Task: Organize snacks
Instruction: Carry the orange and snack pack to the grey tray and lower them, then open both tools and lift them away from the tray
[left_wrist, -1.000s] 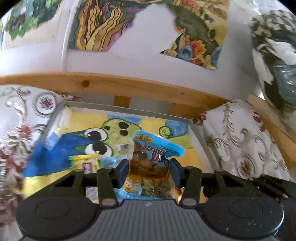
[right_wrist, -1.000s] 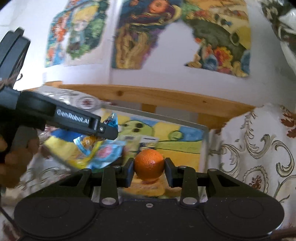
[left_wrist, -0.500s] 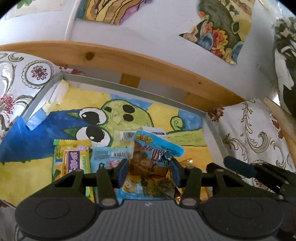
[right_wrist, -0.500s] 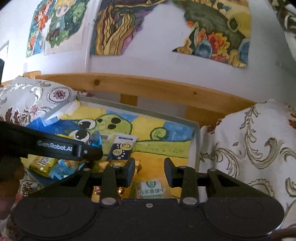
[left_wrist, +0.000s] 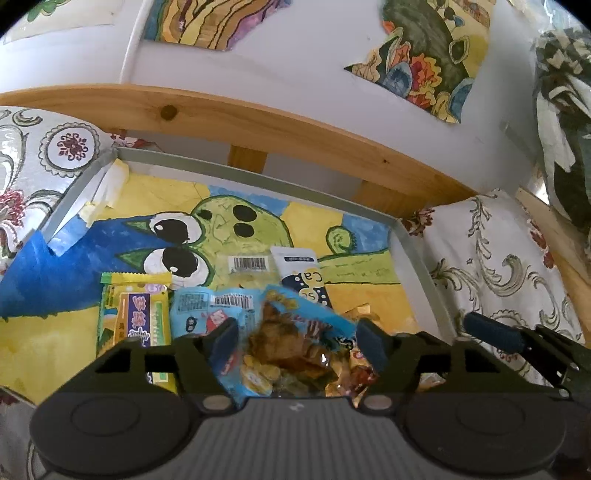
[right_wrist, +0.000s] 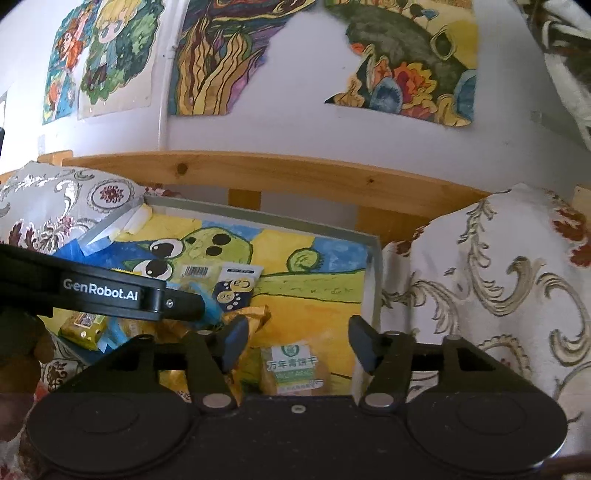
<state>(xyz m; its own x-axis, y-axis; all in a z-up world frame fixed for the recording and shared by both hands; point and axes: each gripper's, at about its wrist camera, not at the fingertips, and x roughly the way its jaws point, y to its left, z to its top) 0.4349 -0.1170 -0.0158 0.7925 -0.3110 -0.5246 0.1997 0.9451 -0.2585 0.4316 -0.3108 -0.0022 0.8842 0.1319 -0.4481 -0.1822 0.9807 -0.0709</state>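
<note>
A grey-rimmed tray (left_wrist: 258, 177) lined with a painted cartoon holds the snacks. My left gripper (left_wrist: 295, 345) is open, its fingers on either side of a blue snack packet (left_wrist: 291, 347) with brown contents that lies on the pile. Beside it are a yellow packet (left_wrist: 136, 314), a light blue packet (left_wrist: 199, 302) and a white and navy sachet (left_wrist: 303, 269). My right gripper (right_wrist: 299, 343) is open and holds nothing. It hovers over the tray (right_wrist: 258, 216) above a green-labelled cracker packet (right_wrist: 293, 369) and a gold wrapper (right_wrist: 251, 314). No orange is in sight.
Patterned cushions (left_wrist: 491, 266) (right_wrist: 55, 206) flank the tray on both sides. A wooden rail (right_wrist: 295, 177) and a white wall with paintings stand behind it. The left gripper's body (right_wrist: 103, 295) crosses the right wrist view at the left, held by a hand (right_wrist: 18, 354).
My left gripper's fingers have spread and let go of the blue packet. The right gripper held an orange a second ago; it is gone, and those fingers stand wider.
</note>
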